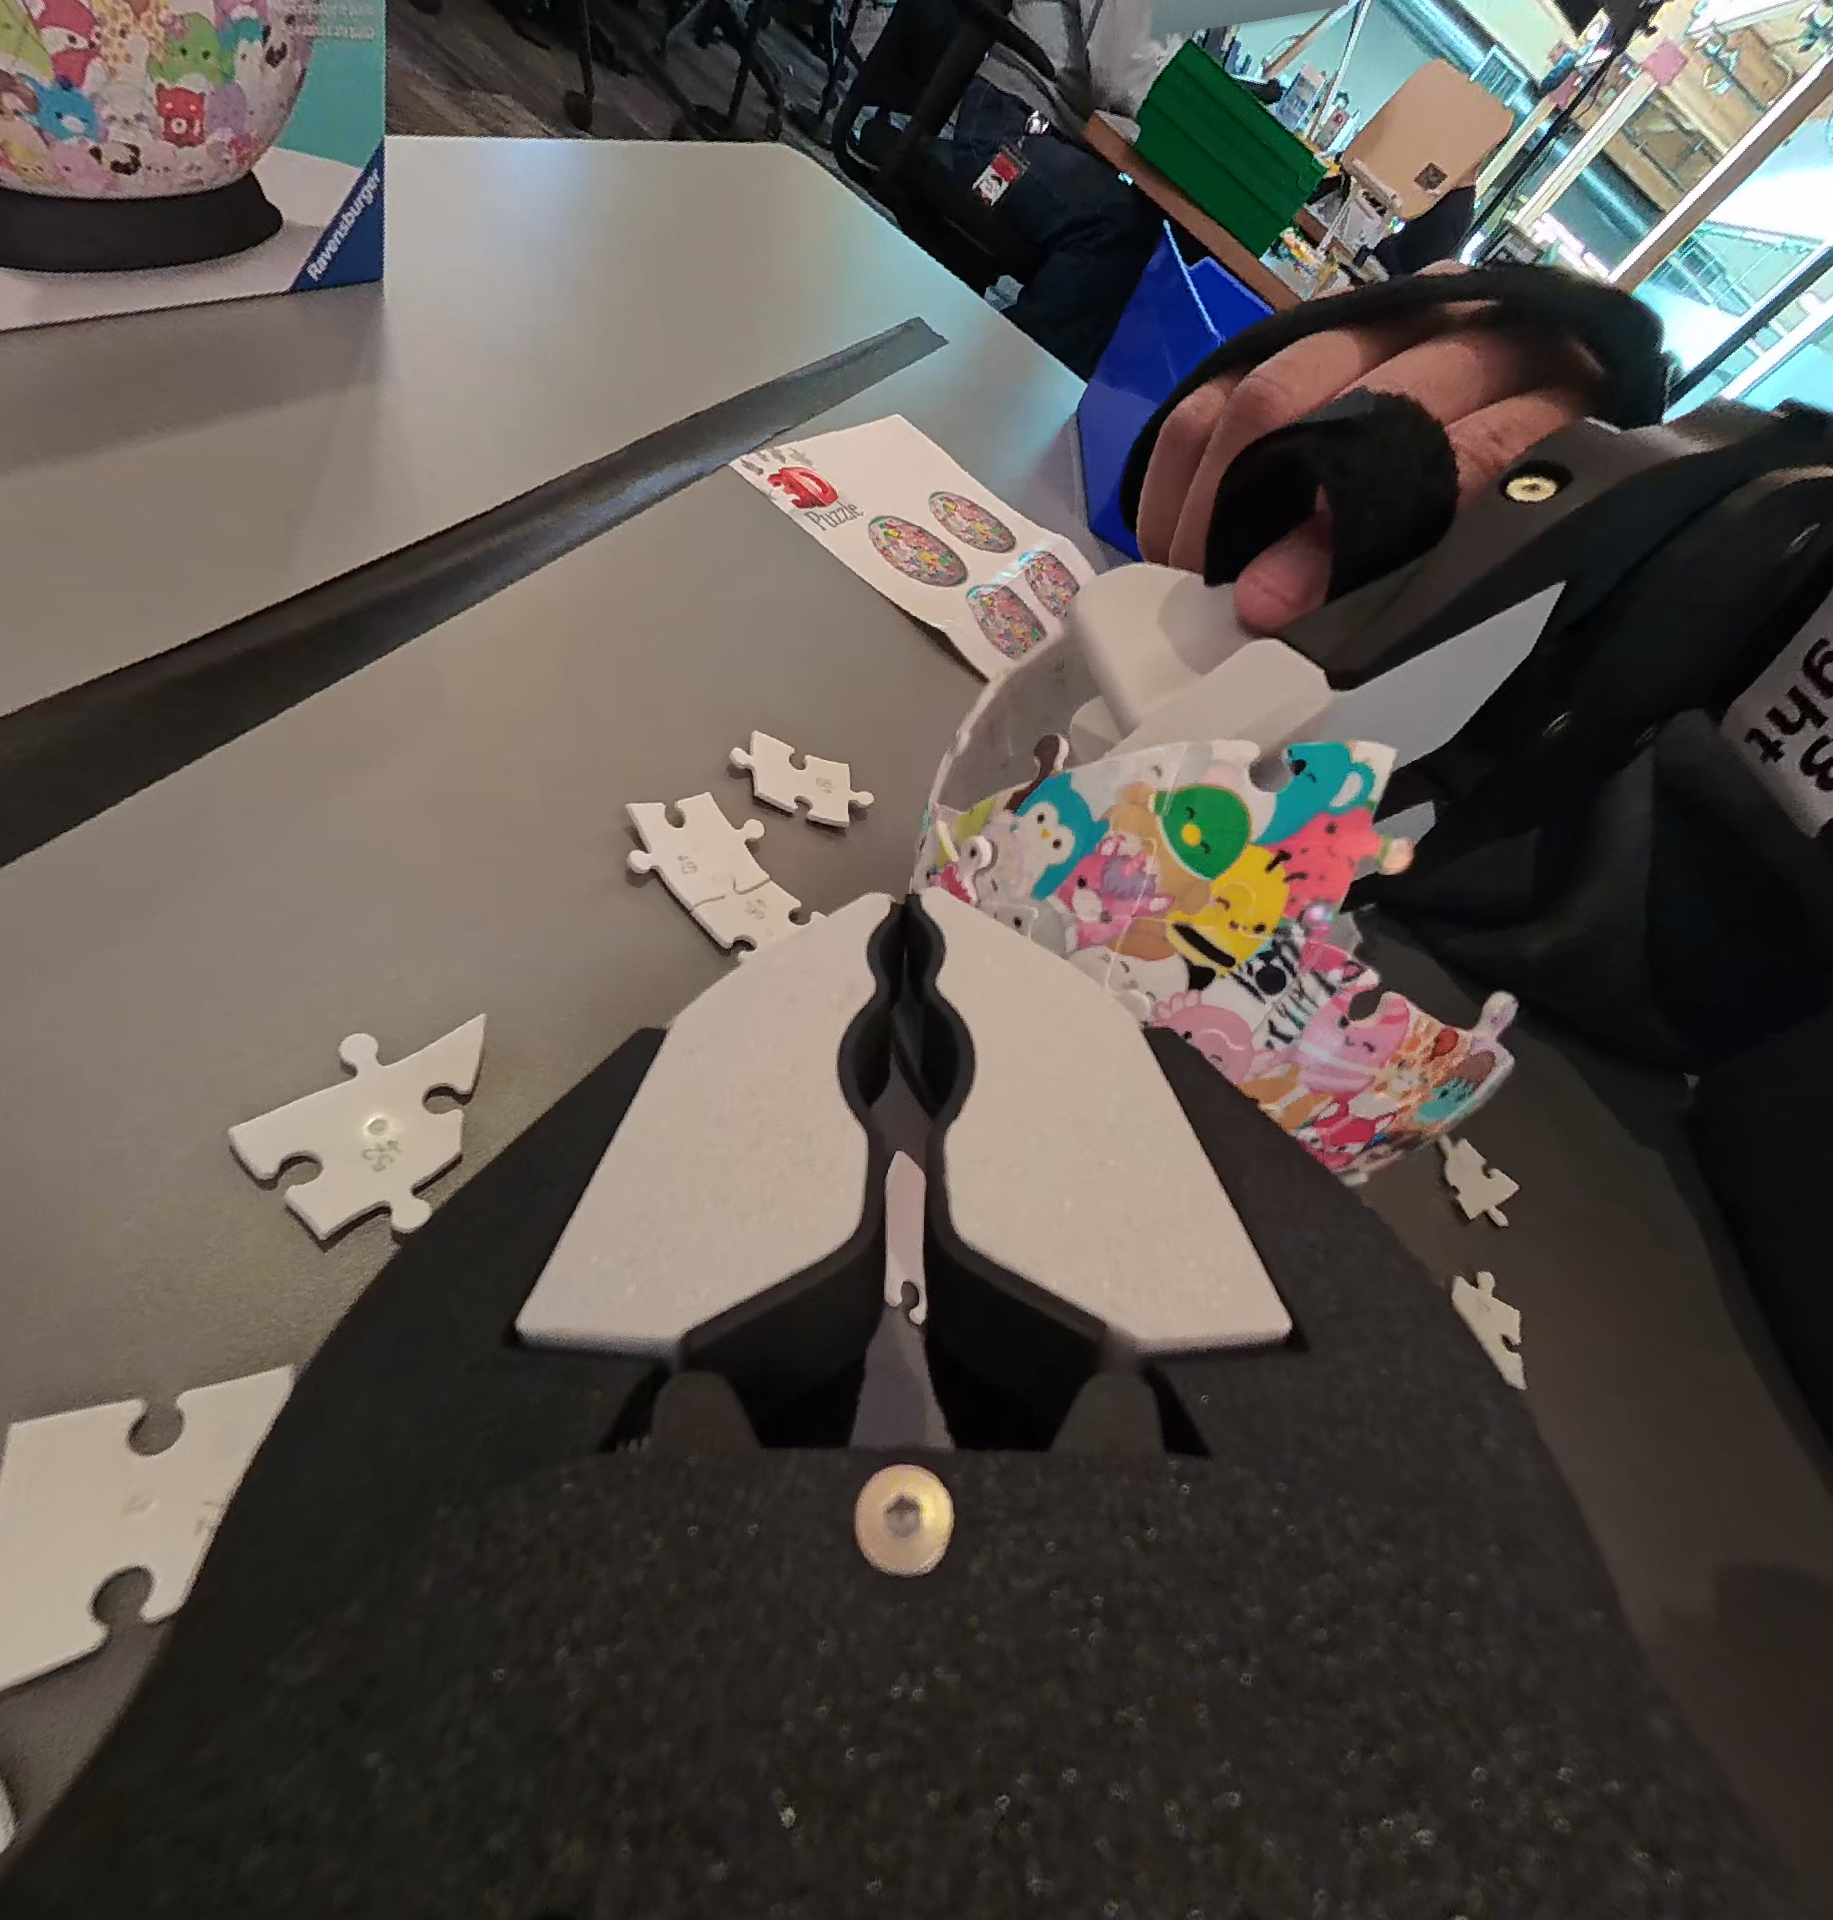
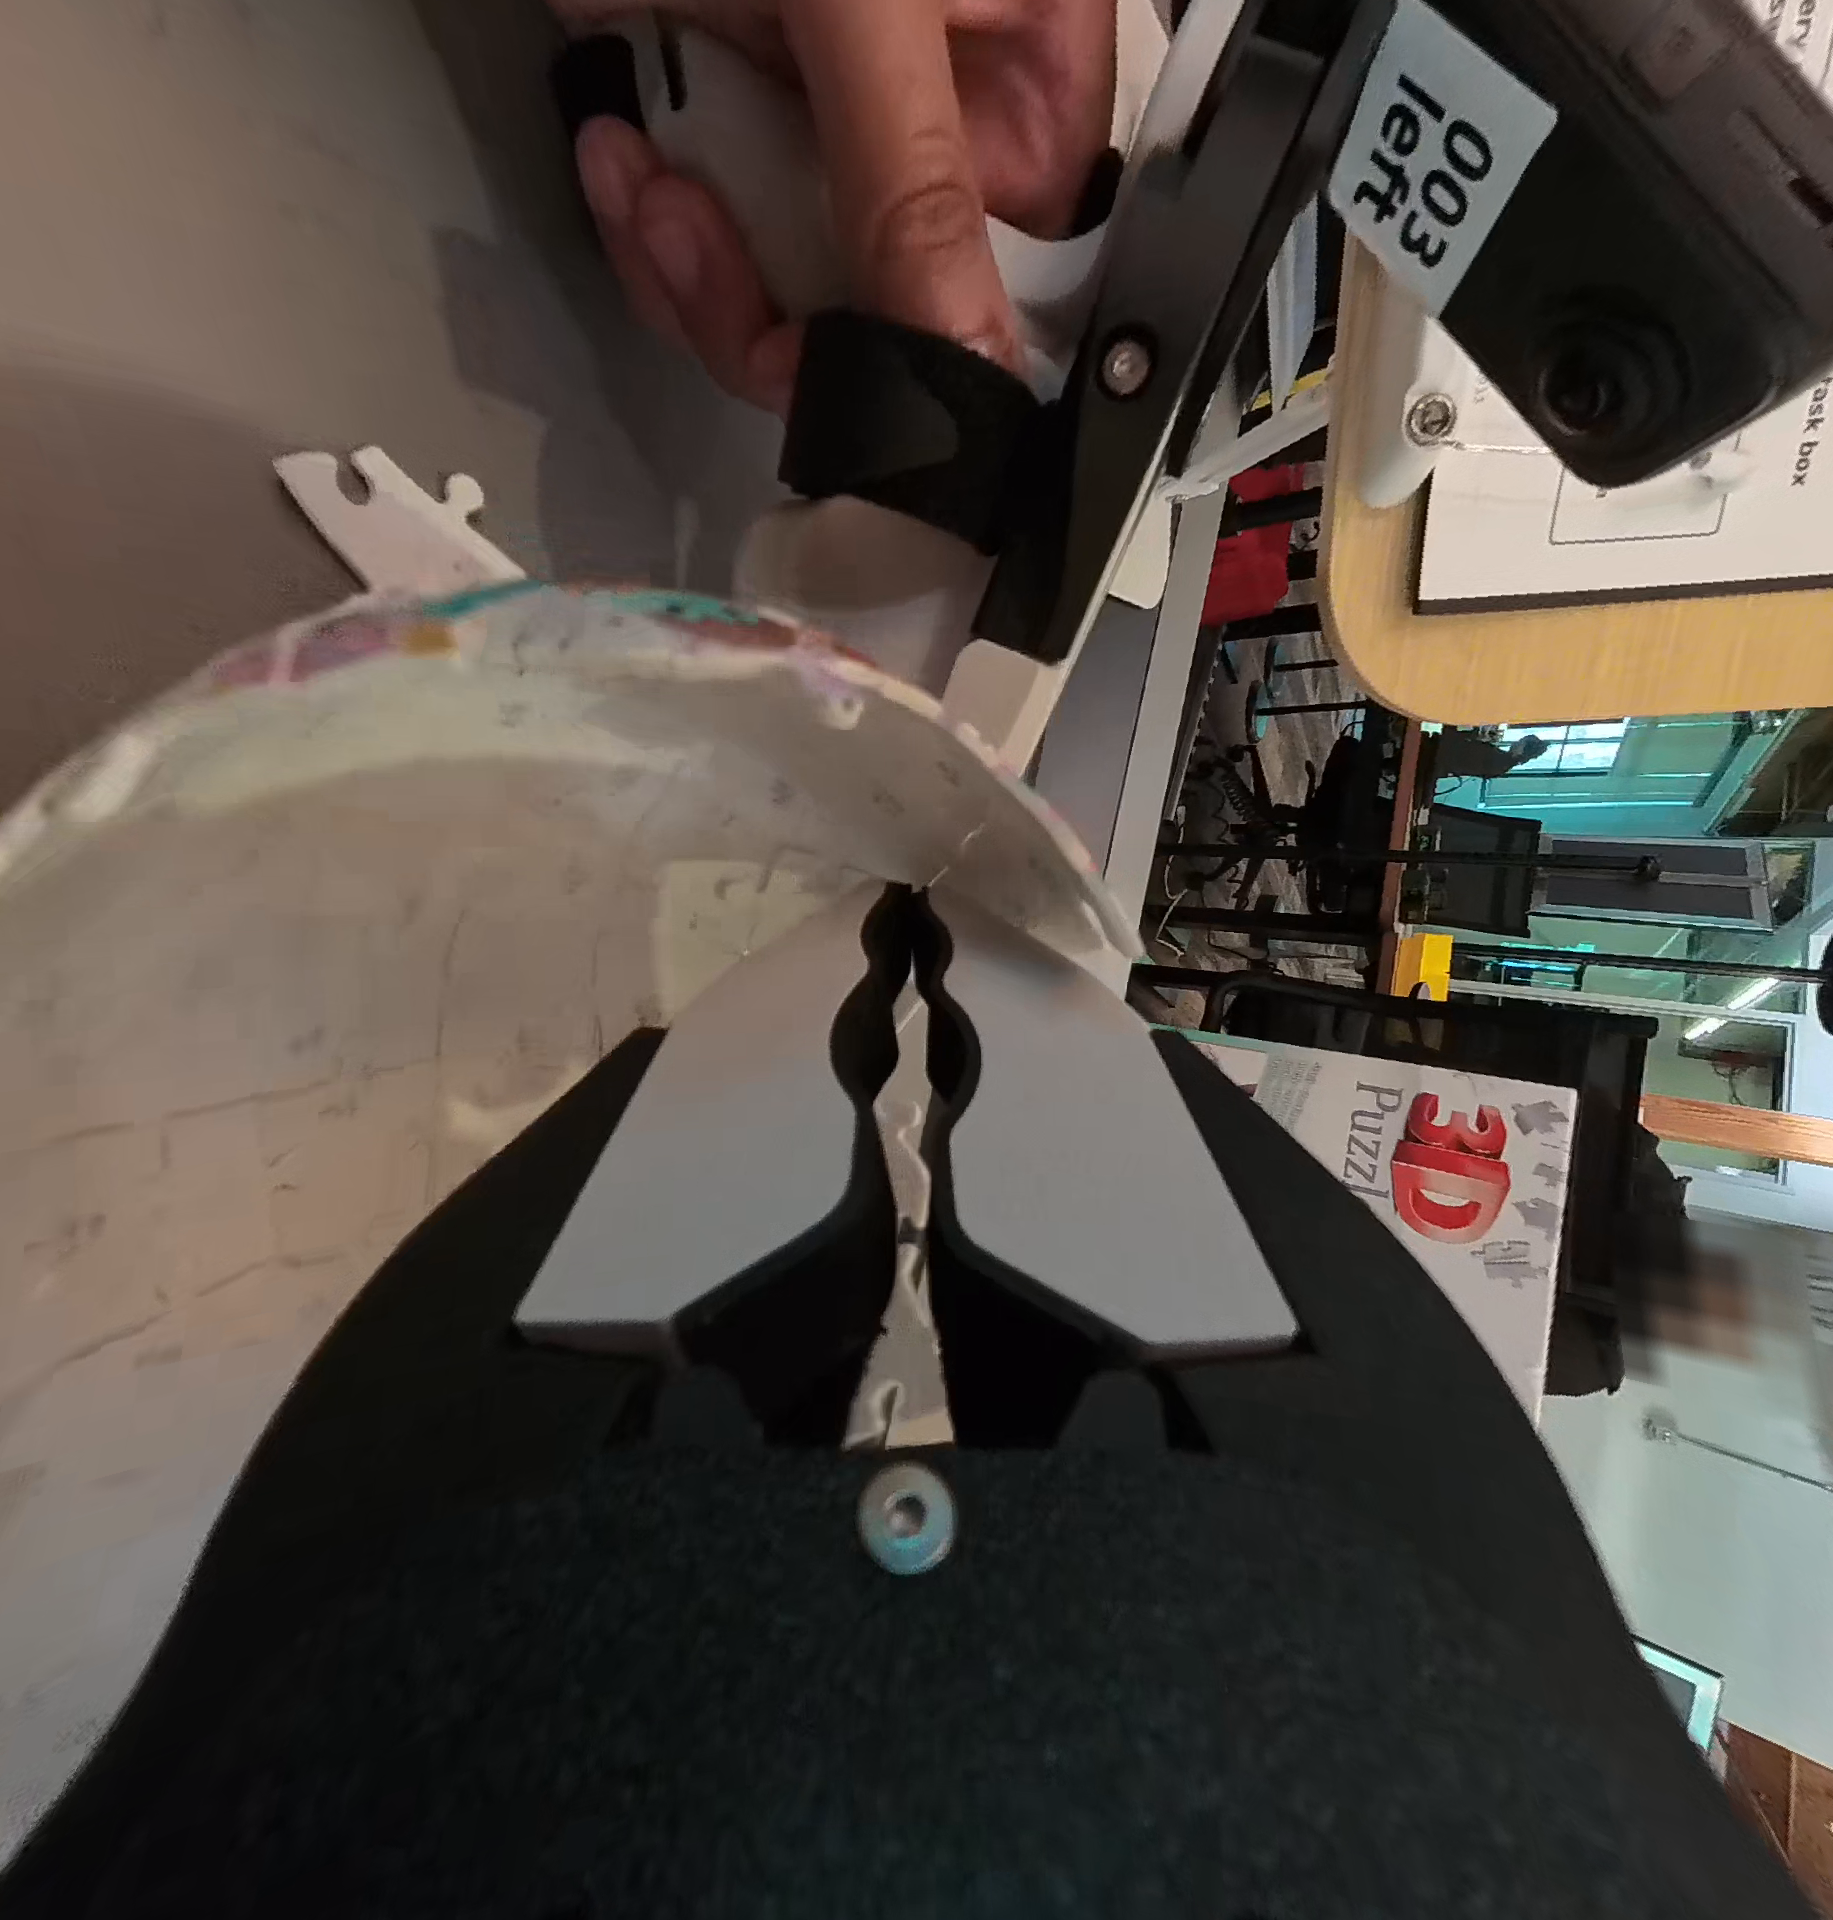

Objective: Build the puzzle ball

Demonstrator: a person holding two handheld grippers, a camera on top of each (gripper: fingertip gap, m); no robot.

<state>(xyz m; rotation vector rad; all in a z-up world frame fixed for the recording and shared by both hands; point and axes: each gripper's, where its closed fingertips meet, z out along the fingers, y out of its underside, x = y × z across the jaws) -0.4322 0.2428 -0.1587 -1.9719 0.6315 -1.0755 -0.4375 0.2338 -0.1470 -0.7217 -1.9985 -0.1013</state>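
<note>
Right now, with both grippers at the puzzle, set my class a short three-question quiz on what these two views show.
1. True or false: the loose pieces on the table lie picture side up.
2. What is the right gripper clamped on? A) the puzzle box B) the rim of the half-built ball C) a loose piece
3. What printed thing lies flat on the table just beyond the ball?

Key: 1 false, their white backs face up. 2 B. 3 the leaflet.
</note>
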